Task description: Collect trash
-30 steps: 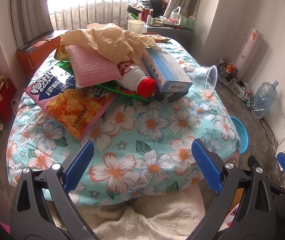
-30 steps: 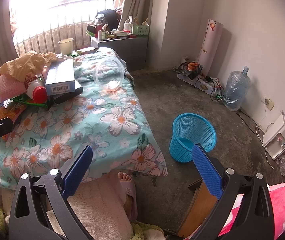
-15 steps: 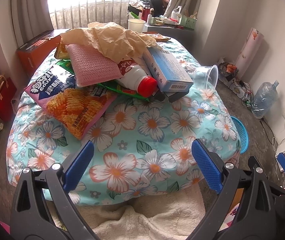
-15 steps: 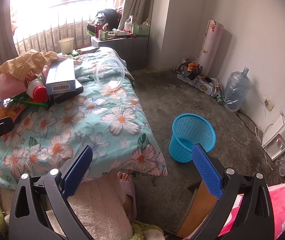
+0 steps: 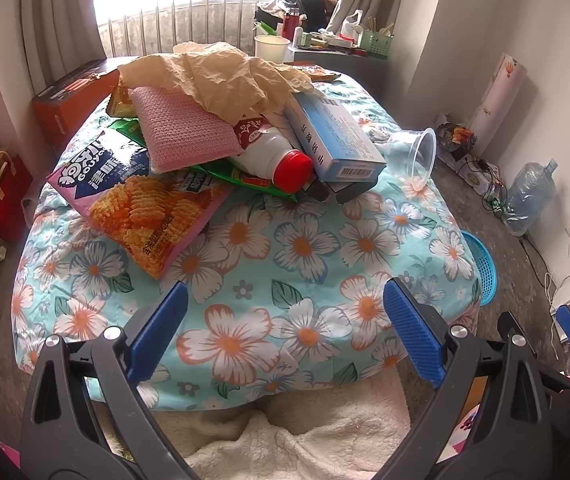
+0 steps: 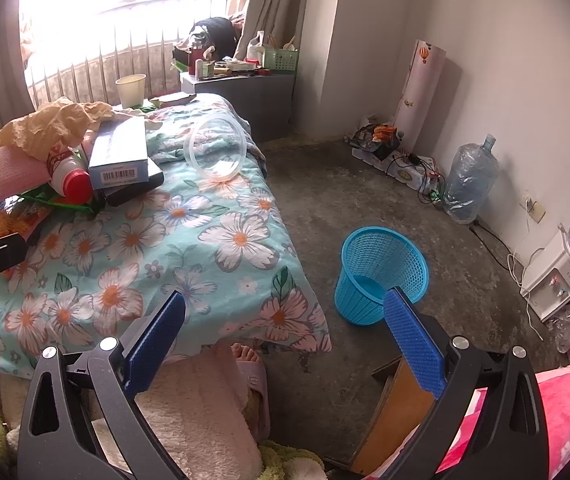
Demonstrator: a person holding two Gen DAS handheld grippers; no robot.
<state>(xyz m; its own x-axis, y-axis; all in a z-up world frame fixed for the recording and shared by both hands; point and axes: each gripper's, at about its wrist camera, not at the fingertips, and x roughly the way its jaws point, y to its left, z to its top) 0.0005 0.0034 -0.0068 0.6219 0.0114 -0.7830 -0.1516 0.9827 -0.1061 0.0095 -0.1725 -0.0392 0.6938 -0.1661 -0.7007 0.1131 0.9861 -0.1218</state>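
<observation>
The left gripper (image 5: 285,330) hung with its blue pads spread wide and nothing between them, above the near edge of a floral quilt (image 5: 301,248). Toward the quilt's far left corner lay a heap of trash: a crumpled tan paper (image 5: 221,76) on top, draped over a pink knitted cloth (image 5: 181,132) and touching a blue box (image 5: 333,136). A white bottle with a red cap (image 5: 273,156) lay on its side between cloth and box. A purple snack bag (image 5: 141,196) stuck out from under the heap toward the left edge. A clear plastic cup (image 5: 417,156) lay tipped near the right edge, just beside the box. A blue basket (image 5: 483,264) showed partly beyond that edge.
</observation>
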